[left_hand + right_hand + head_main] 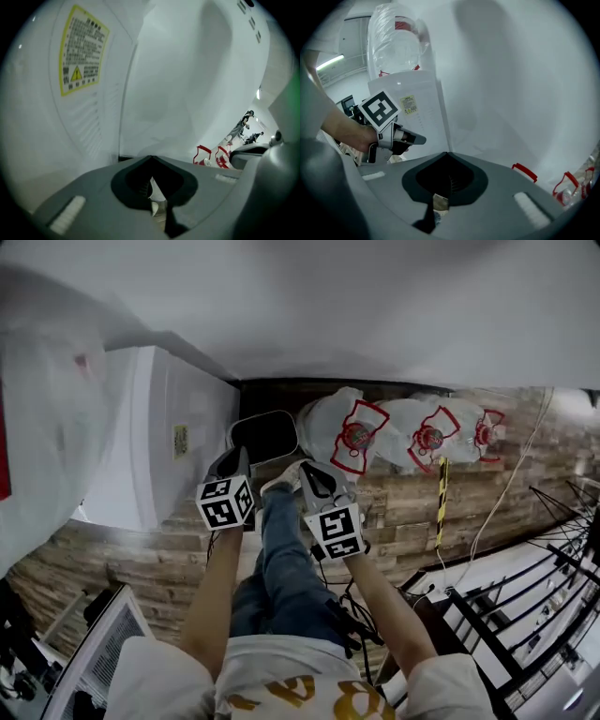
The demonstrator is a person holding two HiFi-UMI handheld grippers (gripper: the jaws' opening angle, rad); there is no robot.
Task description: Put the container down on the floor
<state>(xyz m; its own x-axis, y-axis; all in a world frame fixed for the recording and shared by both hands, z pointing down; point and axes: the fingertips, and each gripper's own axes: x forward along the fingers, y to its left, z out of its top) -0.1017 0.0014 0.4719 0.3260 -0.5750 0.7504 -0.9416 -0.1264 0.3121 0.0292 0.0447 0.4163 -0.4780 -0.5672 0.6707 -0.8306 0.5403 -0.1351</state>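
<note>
container (264, 435): stands on the floor by the far wall, looks already put down | left gripper (232, 463): clenched, empty, the nearer one, container just beyond its tips | right gripper (312, 474): clenched, empty, container to its far left

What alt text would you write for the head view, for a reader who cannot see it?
Seen from above, a person in jeans holds the left gripper and right gripper out over a wood-patterned floor, pointing toward a dark, white-rimmed container beside a white appliance. White bags with red print lie further right.
</note>
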